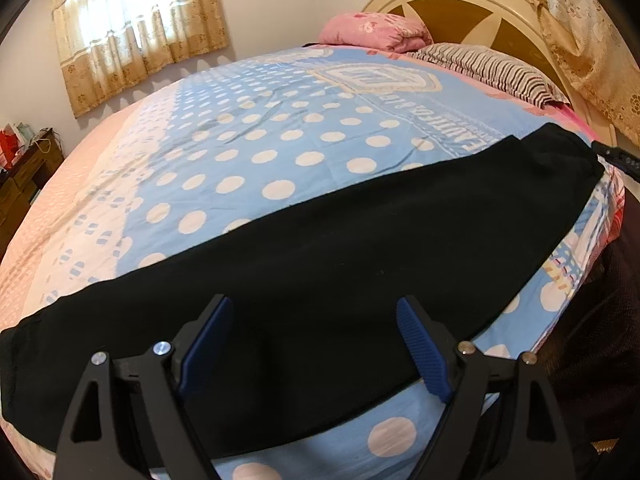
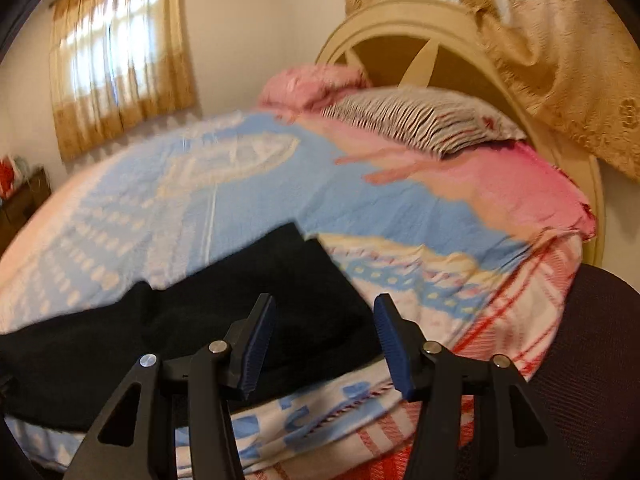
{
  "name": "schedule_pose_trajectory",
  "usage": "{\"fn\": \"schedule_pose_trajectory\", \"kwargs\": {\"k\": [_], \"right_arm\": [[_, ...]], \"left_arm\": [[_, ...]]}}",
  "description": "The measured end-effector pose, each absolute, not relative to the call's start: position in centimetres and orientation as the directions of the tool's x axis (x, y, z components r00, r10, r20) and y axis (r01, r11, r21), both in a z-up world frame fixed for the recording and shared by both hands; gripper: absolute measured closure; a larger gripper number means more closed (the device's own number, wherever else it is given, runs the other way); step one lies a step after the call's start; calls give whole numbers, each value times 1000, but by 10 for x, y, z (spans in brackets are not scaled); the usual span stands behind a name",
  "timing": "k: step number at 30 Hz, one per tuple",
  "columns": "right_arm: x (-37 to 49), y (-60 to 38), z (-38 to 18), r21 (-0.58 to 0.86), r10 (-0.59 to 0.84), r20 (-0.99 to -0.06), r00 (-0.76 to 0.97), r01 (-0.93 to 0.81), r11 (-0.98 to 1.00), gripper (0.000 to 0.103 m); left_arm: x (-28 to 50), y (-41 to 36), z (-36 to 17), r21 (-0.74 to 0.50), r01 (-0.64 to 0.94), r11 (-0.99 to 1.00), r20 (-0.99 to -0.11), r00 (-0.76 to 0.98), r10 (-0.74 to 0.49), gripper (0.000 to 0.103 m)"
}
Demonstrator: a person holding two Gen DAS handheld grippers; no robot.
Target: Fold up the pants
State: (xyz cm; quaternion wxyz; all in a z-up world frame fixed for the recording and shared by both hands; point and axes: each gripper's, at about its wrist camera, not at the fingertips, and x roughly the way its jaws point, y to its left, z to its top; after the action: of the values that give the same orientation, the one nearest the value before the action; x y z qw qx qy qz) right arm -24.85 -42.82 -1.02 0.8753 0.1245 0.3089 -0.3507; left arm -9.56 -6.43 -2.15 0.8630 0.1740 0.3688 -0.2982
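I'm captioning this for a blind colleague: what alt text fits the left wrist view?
Black pants lie stretched flat along the near edge of a bed with a blue polka-dot sheet. The open left claw hovers over them, gripping nothing. Pillows and a headboard sit beyond.

pants [image 1: 360,240] across bed's [image 1: 248,128] near edge; pillows [image 1: 492,68] by headboard [image 1: 472,12]

- Someone's bedroom at home, pretty clearly
- big bed [image 1: 280,152] with a polka-dot blue sheet, pillows [image 1: 488,68] at a rounded cream headboard [image 1: 472,4]
- gold lace curtains [image 1: 136,32] over the window (very lived-in)
- wooden dresser [image 1: 24,184] in the corner
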Motion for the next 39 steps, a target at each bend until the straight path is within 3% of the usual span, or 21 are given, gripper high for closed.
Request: {"fn": "schedule_pose_trajectory", "kwargs": {"k": [1,4,9,14,18,20,23,25,27,32,36,38,39], "right_arm": [[-244,-427,-14,-29,-540,-647,539,690,723,88],[-243,-427,-14,-73,-561,-638,527,684,726,93],[-256,-422,8,-54,-589,-592,550,702,710,93],[-250,-429,-12,-100,-564,-681,467,703,704,93],[-257,-430,-4,-59,-551,-673,493,707,705,86],[-269,-427,11,-25,-610,-618,495,764,645,83],[-276,-397,38,-73,-735,-461,498,804,590,83],[-260,-376,43,-15,-618,-466,633,693,721,83],[-230,-352,39,83,-410,-522,748,523,848,83],[-146,-294,21,354,66,-564,823,169,920,82],[-83,-238,24,338,267,-582,768,-71,939,82],[-56,-209,25,314,350,-596,723,-192,930,73],[-44,-196,23,315,383,-603,700,-232,920,63]], "left_arm": [[-95,-63,-21,79,639,765,-740,552,-385,16],[-94,-62,-20,75,634,769,-738,554,-385,16],[-96,-64,-20,85,645,759,-739,552,-387,16],[-94,-62,-19,71,643,763,-735,551,-396,16],[-97,-65,-21,68,655,753,-739,540,-402,16],[-99,-65,-21,79,659,748,-736,545,-402,16],[-96,-63,-23,78,648,758,-735,551,-395,16],[-93,-61,-25,77,636,767,-737,555,-386,16],[-91,-58,-28,74,628,775,-737,558,-382,16],[-87,-28,-24,78,569,819,-702,615,-360,16],[-72,35,-18,81,408,909,-665,702,-256,16],[-65,71,-13,111,297,948,-638,753,-161,16],[-59,94,-11,132,214,968,-623,778,-87,16]]}}
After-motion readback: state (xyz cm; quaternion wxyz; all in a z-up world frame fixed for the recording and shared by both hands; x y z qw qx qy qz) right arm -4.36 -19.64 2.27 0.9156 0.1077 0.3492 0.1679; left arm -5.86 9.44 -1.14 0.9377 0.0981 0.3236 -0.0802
